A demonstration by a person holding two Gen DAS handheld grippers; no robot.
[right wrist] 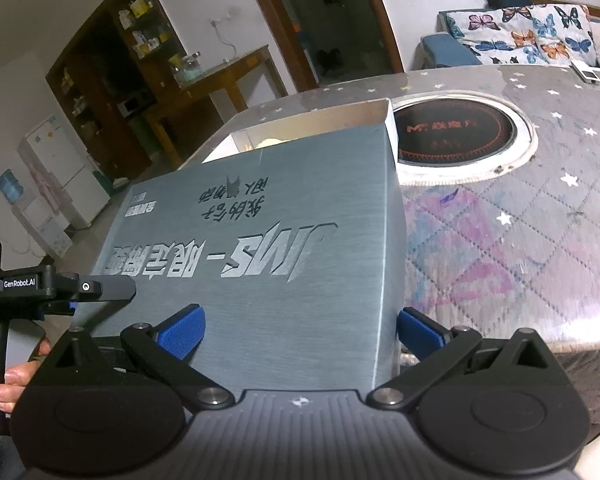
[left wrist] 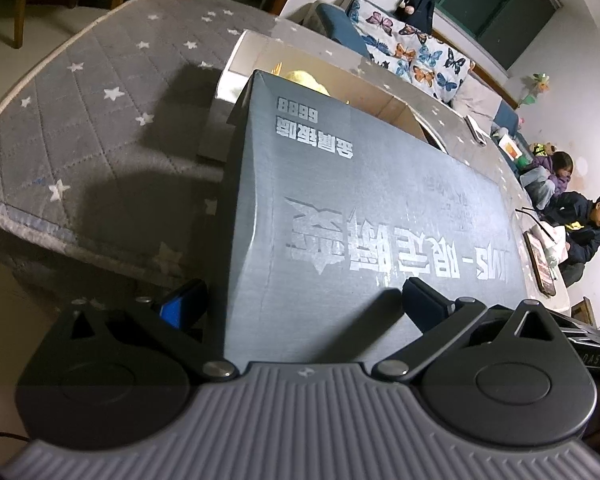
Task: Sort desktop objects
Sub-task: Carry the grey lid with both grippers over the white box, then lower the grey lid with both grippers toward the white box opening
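A grey box lid (left wrist: 360,200) with silver lettering lies tilted over an open cardboard box (left wrist: 380,100), and something yellow (left wrist: 308,80) shows inside the box past the lid's far edge. My left gripper (left wrist: 300,304) holds the lid's near corner, one blue pad outside the side wall and the other finger on top. My right gripper (right wrist: 300,332) clamps the opposite near corner of the lid (right wrist: 260,240); one pad rests on top and the other against its side. The box's far wall (right wrist: 320,120) stays uncovered. A hand (right wrist: 16,376) holds the left gripper's handle.
The box stands on a table with a grey star-patterned cloth (right wrist: 540,200), next to a round built-in hob (right wrist: 456,132). A small white device (right wrist: 588,74) lies at the far edge. Behind are a butterfly-print sofa (left wrist: 412,52), two seated people (left wrist: 580,220) and a wooden side table (right wrist: 220,76).
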